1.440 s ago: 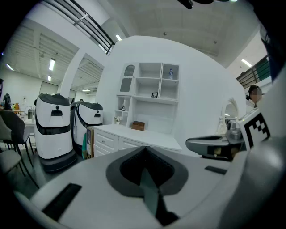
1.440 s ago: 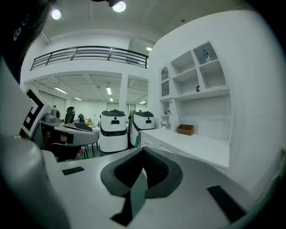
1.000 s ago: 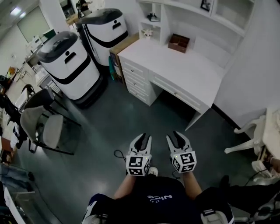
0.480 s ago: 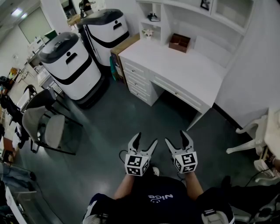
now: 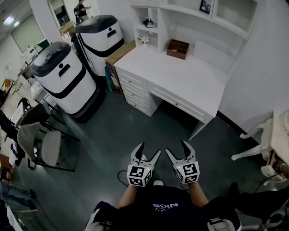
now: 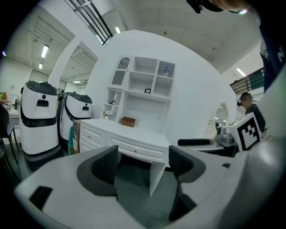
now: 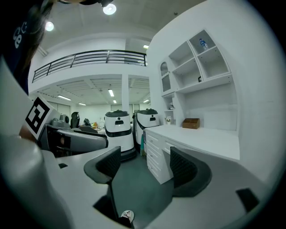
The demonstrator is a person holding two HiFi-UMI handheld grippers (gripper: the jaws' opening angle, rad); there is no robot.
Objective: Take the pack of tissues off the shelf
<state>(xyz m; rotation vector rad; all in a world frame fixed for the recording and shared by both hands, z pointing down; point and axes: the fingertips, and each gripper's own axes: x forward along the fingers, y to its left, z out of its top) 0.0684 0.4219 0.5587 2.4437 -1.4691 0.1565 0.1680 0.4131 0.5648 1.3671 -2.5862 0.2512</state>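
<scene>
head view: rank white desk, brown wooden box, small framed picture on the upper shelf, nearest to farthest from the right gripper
From the right gripper, whose jaws have just been opening with nothing between them:
1. White desk, straight ahead, front edge closest.
2. Brown wooden box, at the back of the desktop.
3. Small framed picture, high up behind the box, farthest.

Bare floor (image 5: 117, 131) up to desk (image 5: 180, 76); robot units (image 5: 63, 81) & chair (image 5: 45, 144) at left
</scene>
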